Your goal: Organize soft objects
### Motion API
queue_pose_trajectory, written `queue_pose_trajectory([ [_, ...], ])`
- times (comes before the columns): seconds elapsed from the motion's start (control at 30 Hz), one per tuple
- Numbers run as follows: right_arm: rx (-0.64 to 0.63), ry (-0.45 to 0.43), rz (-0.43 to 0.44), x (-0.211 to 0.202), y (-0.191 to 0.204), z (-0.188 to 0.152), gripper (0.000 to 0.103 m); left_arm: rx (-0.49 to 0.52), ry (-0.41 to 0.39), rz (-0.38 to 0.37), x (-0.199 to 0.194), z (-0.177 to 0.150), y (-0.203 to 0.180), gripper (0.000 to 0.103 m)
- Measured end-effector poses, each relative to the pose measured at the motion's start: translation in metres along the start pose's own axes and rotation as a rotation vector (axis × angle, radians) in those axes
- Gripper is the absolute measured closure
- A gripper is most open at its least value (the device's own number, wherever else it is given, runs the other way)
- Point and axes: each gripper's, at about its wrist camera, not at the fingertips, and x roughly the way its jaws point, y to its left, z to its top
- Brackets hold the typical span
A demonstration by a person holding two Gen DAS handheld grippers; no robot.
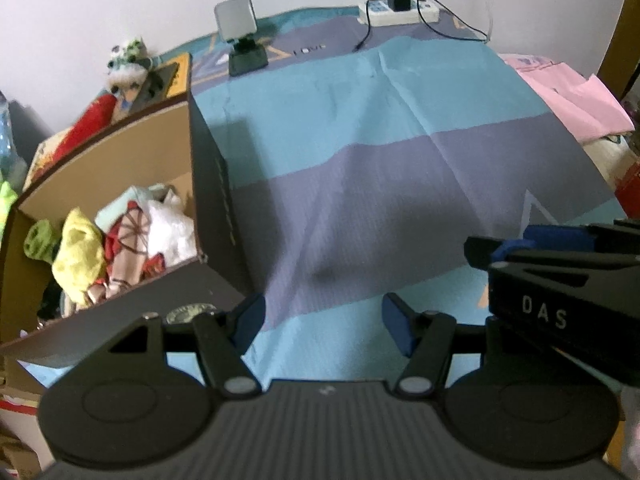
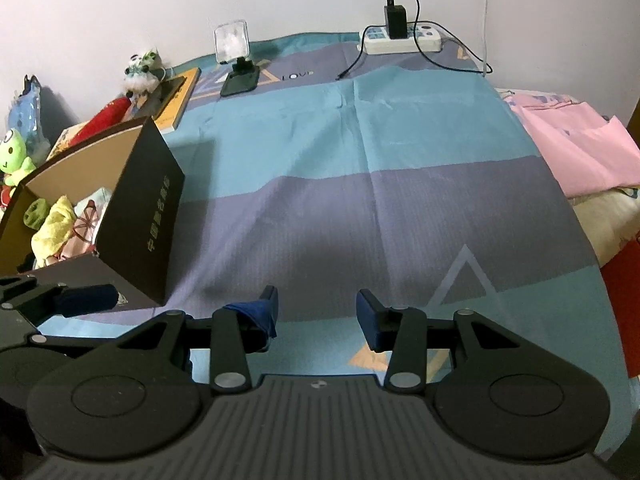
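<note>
Striped bedsheet (image 2: pixel 360 208) in teal and grey-purple bands, creased down the middle, spread across the whole surface up to a pale wall, with a triangle motif near the right edge and small lettering at the far end. Pink cloth (image 2: pixel 580 152) bunched along the sheet's right side. At left, a dark open-topped cardboard box (image 1: pixel 208 184) with a tan interior, resting on the sheet and filled with soft objects (image 1: pixel 120 240): a yellow cloth (image 1: pixel 78 256), a green plush piece (image 1: pixel 38 238), a white fabric (image 1: pixel 172 228) and a patterned pink-and-red item, all heaped together inside. Behind the box, a yellow-edged book (image 2: pixel 180 98), a red roll (image 2: pixel 106 118) and a small white-and-green plush toy (image 2: pixel 140 70) by the wall; farther left, a green frog plush (image 2: pixel 14 156). At the far end, a phone stand (image 2: pixel 236 56) with a pale screen, and a white power strip (image 2: pixel 400 38) carrying a black charger and a trailing cable. In the foreground, left gripper (image 1: pixel 322 322) hovering over bare sheet just right of the box, blue-padded jaws wide apart and empty. Right gripper (image 2: pixel 316 314) beside it over the sheet, jaws likewise parted with nothing between them, blue padding on its left finger loose and rumpled.
</note>
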Motion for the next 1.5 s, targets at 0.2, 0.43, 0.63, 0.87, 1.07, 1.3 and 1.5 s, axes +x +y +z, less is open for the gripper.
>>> queue_pose_trajectory([
  [0.2, -0.001, -0.005, 0.015, 0.0, -0.004, 0.002, 0.076, -0.011, -0.016, 0.026, -0.002, 0.002, -0.004, 0.039],
  [0.43, -0.027, -0.025, 0.07, -0.003, 0.01, 0.009, 0.076, -0.058, -0.025, 0.095, -0.008, -0.001, 0.012, 0.039],
  [0.63, -0.09, -0.042, 0.134, -0.002, 0.05, 0.016, 0.076, -0.158, -0.034, 0.159, -0.019, -0.004, 0.057, 0.039],
  [0.87, -0.15, -0.064, 0.189, -0.004, 0.103, 0.025, 0.076, -0.251, -0.062, 0.222, -0.035, -0.014, 0.118, 0.039],
  [1.07, -0.182, -0.077, 0.213, -0.002, 0.149, 0.029, 0.076, -0.296, -0.077, 0.256, -0.041, -0.022, 0.168, 0.039],
  [1.3, -0.178, -0.09, 0.197, 0.002, 0.191, 0.028, 0.076, -0.293, -0.085, 0.228, -0.04, -0.031, 0.211, 0.039],
  [1.5, -0.148, -0.106, 0.167, 0.007, 0.213, 0.028, 0.075, -0.268, -0.081, 0.187, -0.032, -0.033, 0.238, 0.039],
])
